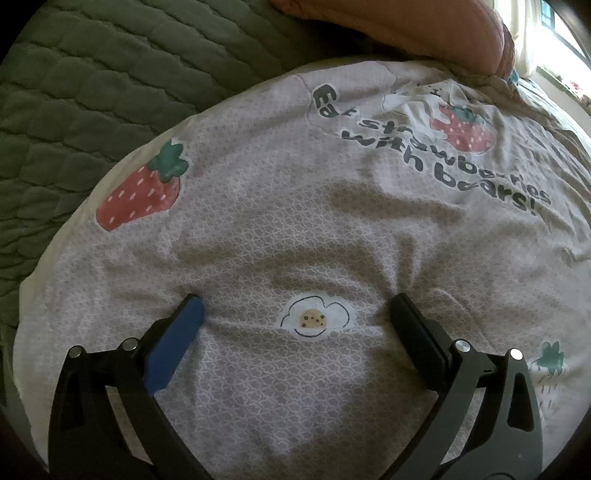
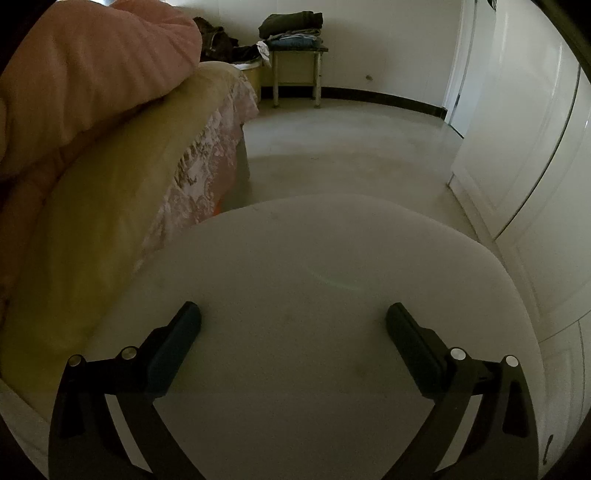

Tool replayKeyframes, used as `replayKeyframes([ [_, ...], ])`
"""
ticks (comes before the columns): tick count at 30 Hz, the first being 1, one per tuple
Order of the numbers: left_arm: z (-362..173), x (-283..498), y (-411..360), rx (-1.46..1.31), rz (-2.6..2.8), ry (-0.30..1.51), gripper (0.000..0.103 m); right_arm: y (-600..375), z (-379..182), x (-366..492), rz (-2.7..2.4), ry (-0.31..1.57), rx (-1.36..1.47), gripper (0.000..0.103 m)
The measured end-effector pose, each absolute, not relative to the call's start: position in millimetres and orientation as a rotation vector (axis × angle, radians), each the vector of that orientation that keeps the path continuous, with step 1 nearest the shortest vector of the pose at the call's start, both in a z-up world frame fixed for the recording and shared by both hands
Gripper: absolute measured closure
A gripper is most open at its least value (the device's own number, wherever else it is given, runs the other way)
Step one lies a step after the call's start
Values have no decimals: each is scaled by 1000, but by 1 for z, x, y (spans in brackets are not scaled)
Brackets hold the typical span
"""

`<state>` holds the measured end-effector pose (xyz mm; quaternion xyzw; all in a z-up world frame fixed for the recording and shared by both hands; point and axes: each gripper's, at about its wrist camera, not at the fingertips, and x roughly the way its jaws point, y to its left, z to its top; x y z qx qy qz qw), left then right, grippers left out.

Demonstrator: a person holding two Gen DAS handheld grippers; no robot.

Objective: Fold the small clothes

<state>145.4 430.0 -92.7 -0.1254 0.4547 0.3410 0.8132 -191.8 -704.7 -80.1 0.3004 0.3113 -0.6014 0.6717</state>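
Note:
A small pale garment (image 1: 280, 229) with a fine grey pattern lies spread on a white table (image 1: 40, 258). It bears strawberry prints, a flower print and the words "Eat strawberries with bears!". My left gripper (image 1: 295, 310) is open, with both fingertips (image 1: 192, 306) pressing on the cloth either side of the flower print (image 1: 314, 317). My right gripper (image 2: 293, 315) is open and empty above a bare part of the white table (image 2: 332, 258). The garment does not show in the right wrist view.
A green quilted bedspread (image 1: 92, 81) lies behind the table, with a pink quilt (image 2: 85, 74) on the bed (image 2: 103, 206) to the left. A stool with stacked clothes (image 2: 295, 33) stands by the far wall. White cupboard doors (image 2: 524, 129) line the right side.

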Motion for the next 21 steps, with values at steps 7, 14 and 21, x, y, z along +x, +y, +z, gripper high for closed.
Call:
replayKeyframes([
  [7,-93,145,428,-267,729,972,8,-708,-81,-190,-1353,700,680,4],
  [14,-93,144,430,-267,728,971,8,-707,-81,-190,-1354,701,678,4],
  [21,-93,145,430,-267,728,970,8,-707,-81,-189,-1354,701,678,4],
])
